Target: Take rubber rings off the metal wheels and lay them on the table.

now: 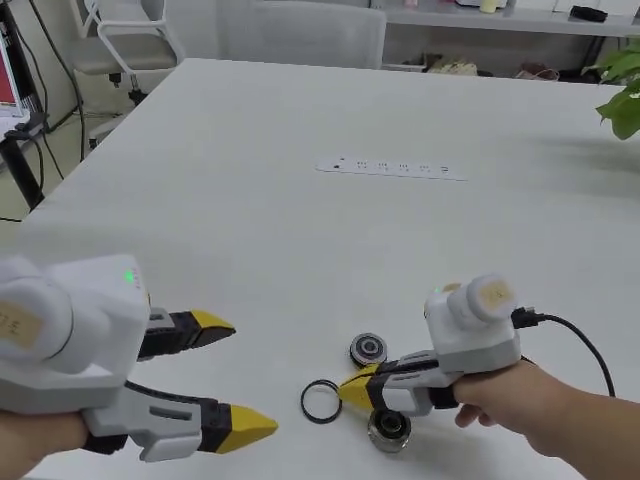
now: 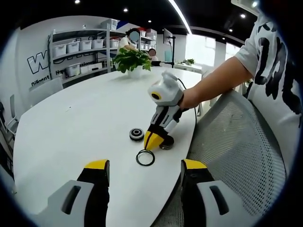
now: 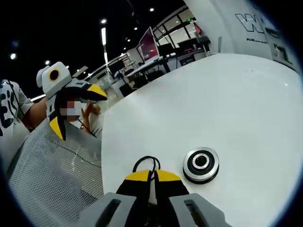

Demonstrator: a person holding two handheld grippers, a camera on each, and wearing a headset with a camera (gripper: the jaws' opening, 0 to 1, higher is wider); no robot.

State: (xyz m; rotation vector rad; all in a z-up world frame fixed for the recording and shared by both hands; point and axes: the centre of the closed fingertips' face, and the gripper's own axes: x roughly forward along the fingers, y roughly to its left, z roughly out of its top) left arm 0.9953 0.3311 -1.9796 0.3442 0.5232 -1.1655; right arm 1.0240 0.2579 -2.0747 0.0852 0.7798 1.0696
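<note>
Our left claw is wide open, empty. Our right claw is closed, touching the rubber ring on the desk.

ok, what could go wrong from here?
1. The small metal wheel lies beside the shut right tool, close to the near edge of the white table; a nudge could send it off.
2. The loose black rubber ring lies at that tool's tips and could be dragged along when it pulls away.

Head view down over table, gripper views low, facing each other, sharing the rubber ring.
</note>
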